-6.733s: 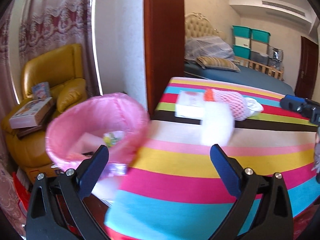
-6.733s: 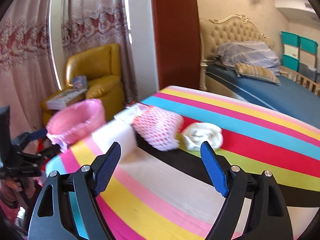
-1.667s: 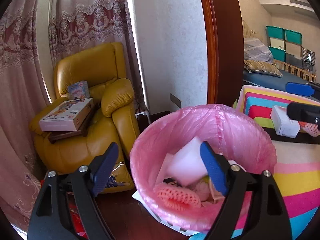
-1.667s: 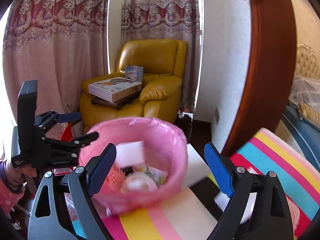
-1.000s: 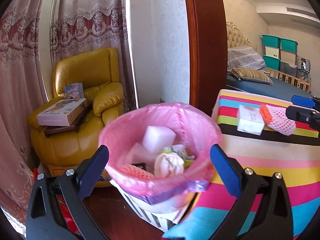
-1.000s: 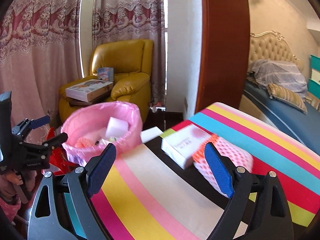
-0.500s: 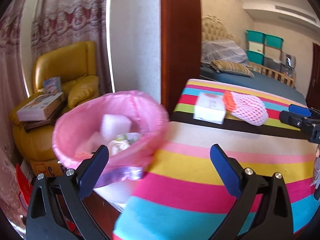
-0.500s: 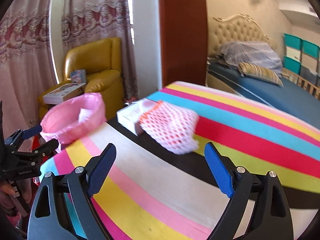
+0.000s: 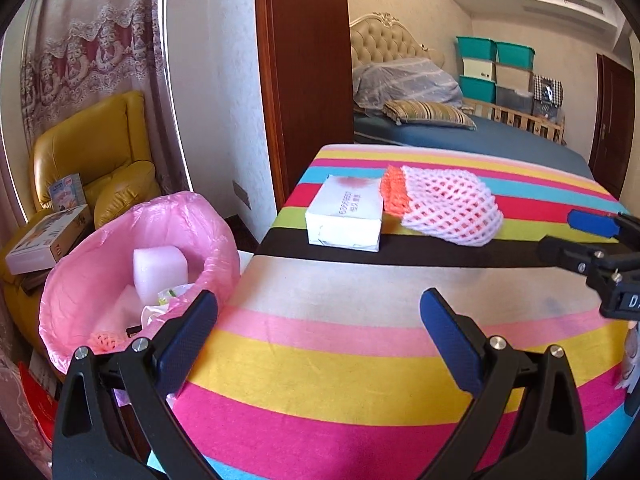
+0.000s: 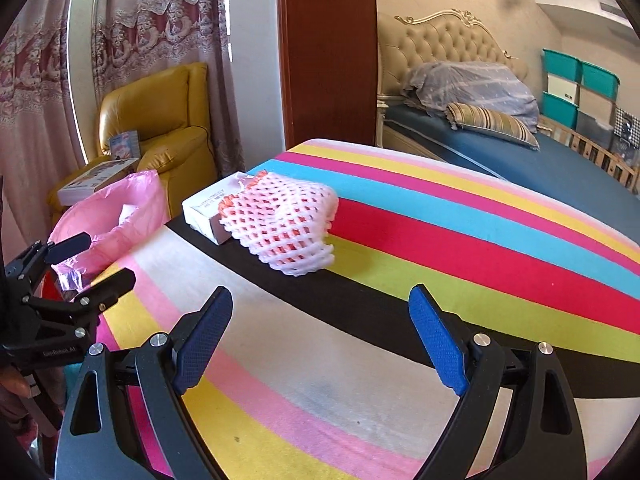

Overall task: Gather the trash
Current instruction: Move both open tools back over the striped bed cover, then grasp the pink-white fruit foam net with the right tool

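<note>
Ahead of our left claw [image 9: 318, 330], whose jaws stand wide apart and empty, a white rectangular paper box [image 9: 345, 216] lies on the striped, many-coloured bench [image 9: 340, 368], touching a white-and-orange foam fruit net [image 9: 442, 208] at its right. Nothing lies between either claw and these two. Our right claw [image 10: 320, 336] is likewise spread wide and holds nothing; the net lies just beyond it. Left of the left claw, off the bench edge, a bin with a pink plastic liner [image 9: 104, 248] holds a white foam block [image 9: 160, 268] and other scraps. Farther left stands a yellow leather armchair [image 9: 96, 160] carrying boxes.
</note>
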A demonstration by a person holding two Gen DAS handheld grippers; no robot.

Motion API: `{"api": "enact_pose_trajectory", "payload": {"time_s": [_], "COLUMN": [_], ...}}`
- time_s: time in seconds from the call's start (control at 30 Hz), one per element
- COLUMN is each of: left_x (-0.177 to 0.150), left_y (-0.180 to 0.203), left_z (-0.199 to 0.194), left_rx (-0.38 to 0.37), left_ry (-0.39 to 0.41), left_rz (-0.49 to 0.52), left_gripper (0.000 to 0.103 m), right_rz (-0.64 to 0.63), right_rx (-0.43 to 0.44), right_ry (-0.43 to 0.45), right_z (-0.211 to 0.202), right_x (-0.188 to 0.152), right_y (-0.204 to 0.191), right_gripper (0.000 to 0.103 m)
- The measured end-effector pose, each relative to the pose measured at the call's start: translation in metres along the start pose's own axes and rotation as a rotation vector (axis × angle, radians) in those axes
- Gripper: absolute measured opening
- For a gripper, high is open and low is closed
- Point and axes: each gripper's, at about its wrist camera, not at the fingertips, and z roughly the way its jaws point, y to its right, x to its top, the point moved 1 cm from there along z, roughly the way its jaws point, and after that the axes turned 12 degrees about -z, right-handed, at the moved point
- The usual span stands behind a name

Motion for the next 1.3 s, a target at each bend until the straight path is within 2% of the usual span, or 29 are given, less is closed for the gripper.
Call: {"api": "enact_pose_trajectory", "payload": {"time_s": [0.3,0.4,0.67,0.83,1.1,1.23,1.3], "left_x": [-0.006,-0.005,0.0,-0.002,-0.002,-0.003,-0.002], "left_y": [0.006,0.0,-0.022,-0.022,-0.021,-0.019,-0.019], "left_z": [0.005,0.005,0.015,0.014,0.01,0.005,0.005], "left_rx": [-0.023,-0.046,-0.117,-0.115,-0.118,-0.129,-0.131], "left_ry": [-0.029,-0.036,-0.114,-0.111,-0.085,-0.057,-0.056], "left_rz": [0.063,0.03,-0.114,-0.12,-0.11,-0.098,-0.098], "left_gripper": [0.098,0.098,0.098,0.098,0.098,0.098,0.098], "right_rz": [-0.053,-0.1,-0.242,-0.305,-0.409,-0.481,-0.474], "right_rx": [-0.044,-0.058,-0.113,-0.144,-0.085,-0.06,-0.06], "right_ry": [-0.109,-0.118,-0.13,-0.132,-0.004,-0.05,-0.106], "right_z": [0.038,0.055,0.085,0.093,0.062,0.076,0.091], "right_x": [0.015,0.028,0.049,0.053,0.061,0.063,0.063], "right_y": [-0.009,-0.016,-0.037,-0.044,-0.059,-0.068,-0.065], "right_gripper": [0.084,0.084,0.084,0.084,0.084,0.083,0.076]}}
